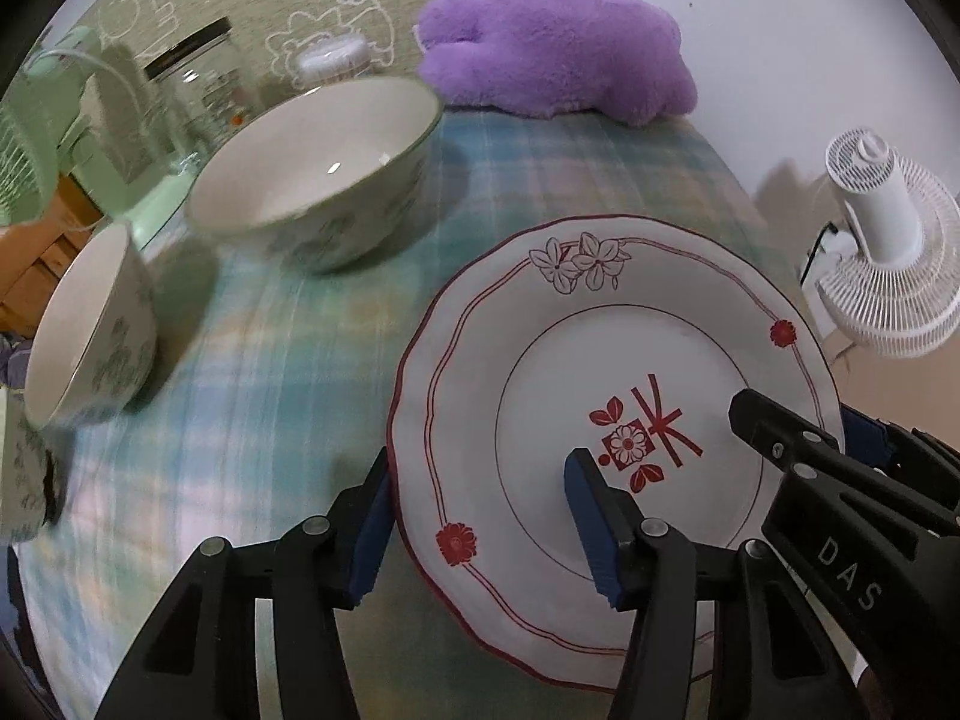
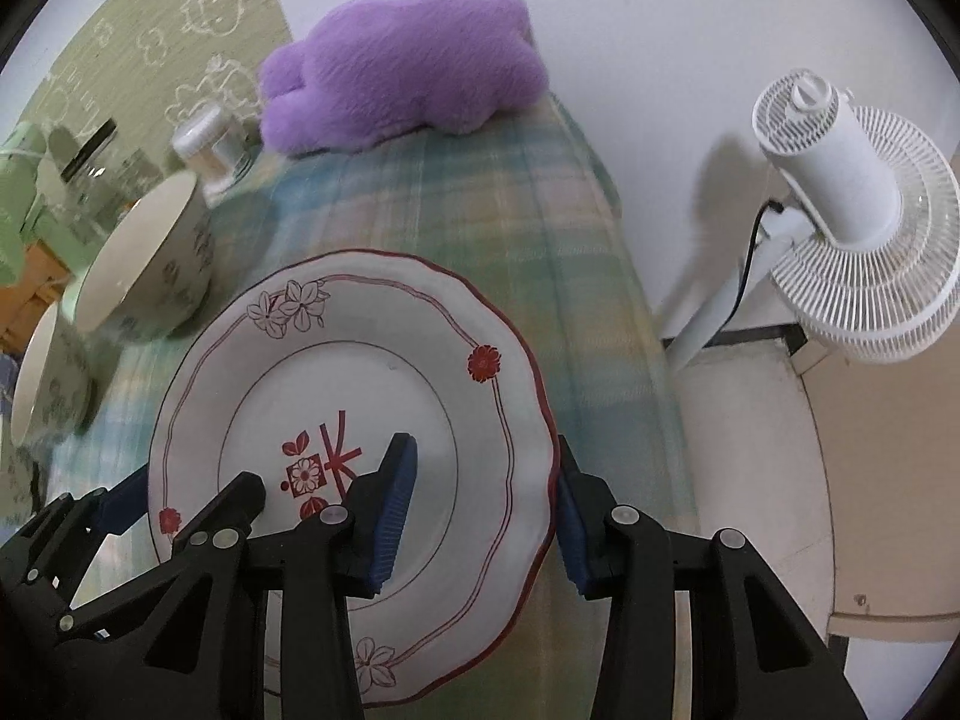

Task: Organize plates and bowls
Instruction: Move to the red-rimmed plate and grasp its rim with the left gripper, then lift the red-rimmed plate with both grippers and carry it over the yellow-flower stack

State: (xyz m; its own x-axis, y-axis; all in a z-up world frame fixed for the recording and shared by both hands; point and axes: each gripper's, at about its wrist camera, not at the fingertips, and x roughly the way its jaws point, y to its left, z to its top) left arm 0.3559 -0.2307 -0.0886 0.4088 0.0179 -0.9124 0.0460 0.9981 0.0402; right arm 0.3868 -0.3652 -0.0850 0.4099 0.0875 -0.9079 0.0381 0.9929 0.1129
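Observation:
A white plate (image 1: 600, 360) (image 2: 360, 372) with red flower trim lies on the plaid cloth. My left gripper (image 1: 480, 462) (image 2: 195, 480) straddles its left rim, one blue pad against the outer edge and the other on the plate's well. My right gripper (image 2: 485, 444) (image 1: 798, 411) holds the opposite rim the same way, its pads touching the edge and the well. A large floral bowl (image 1: 318, 162) (image 2: 144, 264) stands behind the plate to the left. A smaller matching bowl (image 1: 84, 330) (image 2: 48, 378) sits further left.
A purple plush toy (image 1: 552, 48) (image 2: 408, 72) lies at the far end of the table. A glass jar (image 1: 192, 78) and a cotton swab tub (image 1: 336, 60) stand behind the bowls. A white fan (image 2: 858, 240) stands beyond the table's right edge. Another patterned dish (image 1: 24, 480) shows at the left.

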